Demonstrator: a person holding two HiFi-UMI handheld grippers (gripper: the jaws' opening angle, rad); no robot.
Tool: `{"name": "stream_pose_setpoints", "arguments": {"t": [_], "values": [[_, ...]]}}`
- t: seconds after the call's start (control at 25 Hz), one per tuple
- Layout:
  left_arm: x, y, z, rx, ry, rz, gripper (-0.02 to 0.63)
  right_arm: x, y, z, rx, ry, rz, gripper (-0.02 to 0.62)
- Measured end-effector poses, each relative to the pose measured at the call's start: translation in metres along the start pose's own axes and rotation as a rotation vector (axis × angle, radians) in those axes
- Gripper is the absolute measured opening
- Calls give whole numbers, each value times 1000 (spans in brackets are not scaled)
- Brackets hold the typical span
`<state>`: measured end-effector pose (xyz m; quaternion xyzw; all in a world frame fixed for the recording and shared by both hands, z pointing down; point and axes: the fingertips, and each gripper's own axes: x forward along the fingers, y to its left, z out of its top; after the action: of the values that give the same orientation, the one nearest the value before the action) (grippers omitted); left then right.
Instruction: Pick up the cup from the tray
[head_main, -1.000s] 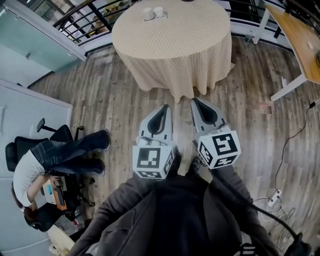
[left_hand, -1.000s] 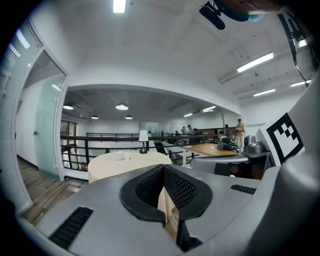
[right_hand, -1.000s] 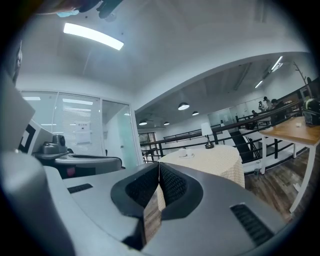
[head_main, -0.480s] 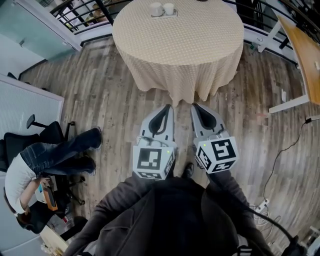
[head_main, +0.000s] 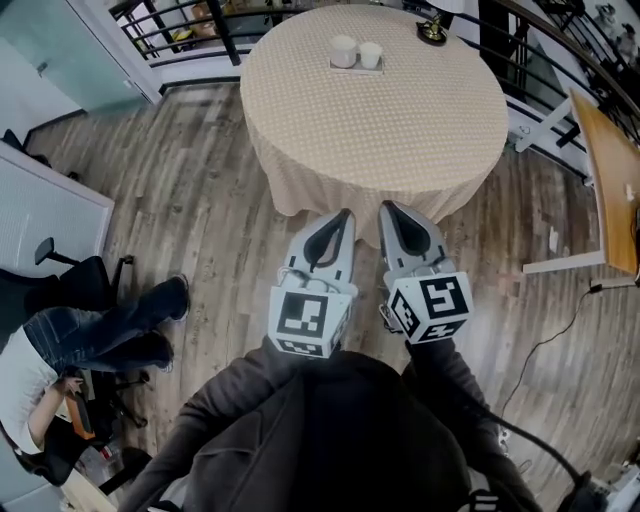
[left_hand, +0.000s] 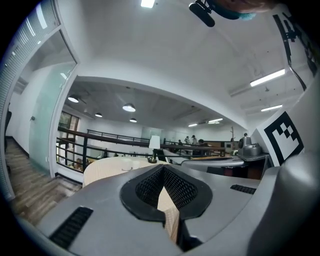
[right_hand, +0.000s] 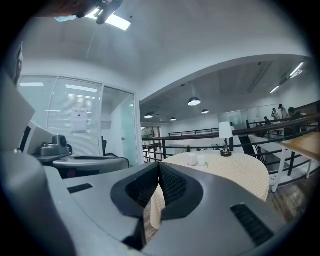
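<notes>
1. At the lower left of the head view, a seated person (head_main: 55, 370) is on a chair on the wood floor.
2. Below centre, the left gripper (head_main: 345, 214) has its jaws clenched on nothing, tips by the near edge of the round tabletop (head_main: 400, 130).
3. At upper centre, the left cup (head_main: 343, 50) and right cup (head_main: 371, 54) stand side by side on a tray (head_main: 357, 68) at the tabletop's far side, well apart from both pairs of jaws.
4. Just right of the left one, the right gripper (head_main: 386, 206) likewise has its jaws clenched and empty.
5. A small lamp (head_main: 432, 30) stands right of the tray.
</notes>
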<state>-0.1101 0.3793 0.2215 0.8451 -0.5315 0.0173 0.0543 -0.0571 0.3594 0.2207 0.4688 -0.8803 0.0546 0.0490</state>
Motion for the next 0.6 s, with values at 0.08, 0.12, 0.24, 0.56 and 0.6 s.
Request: {"name": "stream_pose_setpoints", "arguments": {"t": [0.08, 0.12, 0.24, 0.56, 0.6], "values": [[8, 16, 5, -1, -9, -11, 5, 17, 1, 8, -9, -6, -13, 8], [12, 23, 7, -4, -12, -17, 5, 23, 0, 11, -14, -8, -20, 8], [25, 36, 10, -24, -16, -30, 5, 37, -4, 16, -25, -6, -41, 8], [61, 40, -1, -67, 16, -58, 5, 56, -41, 16, -22, 22, -86, 8], [65, 42, -4, -69, 21, -56, 5, 59, -46, 15, -20, 24, -89, 8]]}}
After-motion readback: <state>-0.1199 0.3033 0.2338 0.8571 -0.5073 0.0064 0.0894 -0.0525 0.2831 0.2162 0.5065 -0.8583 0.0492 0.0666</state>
